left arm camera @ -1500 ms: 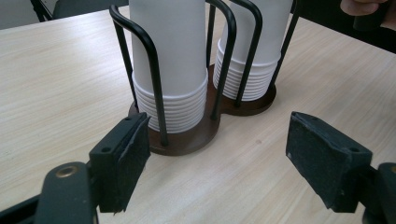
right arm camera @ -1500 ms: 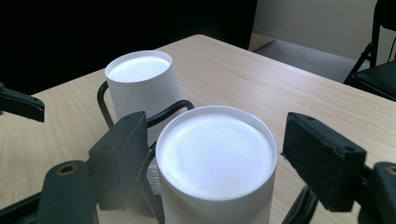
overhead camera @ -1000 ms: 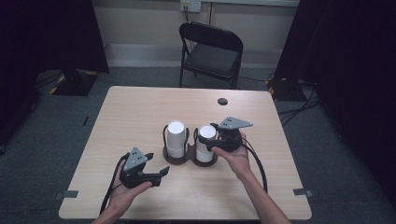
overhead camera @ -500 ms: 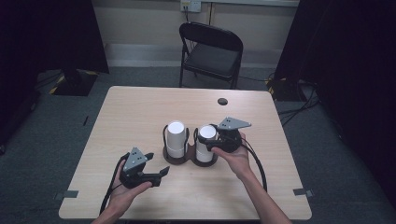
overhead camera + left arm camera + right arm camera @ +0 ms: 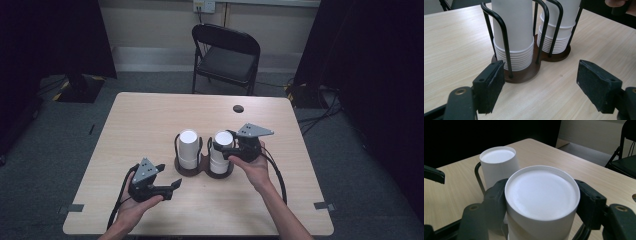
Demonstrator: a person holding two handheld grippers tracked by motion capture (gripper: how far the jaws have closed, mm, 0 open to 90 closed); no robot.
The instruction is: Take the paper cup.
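Now the right gripper has just closed its jaws on the top cup of the right stack, in the holder mid-table. Nearer the front edge, the left gripper gapes wide, holding nothing.

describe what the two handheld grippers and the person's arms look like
Both are black. The left gripper and right gripper each carry a grey three-cornered plate on top and trail a black cable. The left gripper's fingers are blocky, faced with dark, rough pads, with a brass-coloured fastener behind one. The forearms are bare, with no sleeves in sight.
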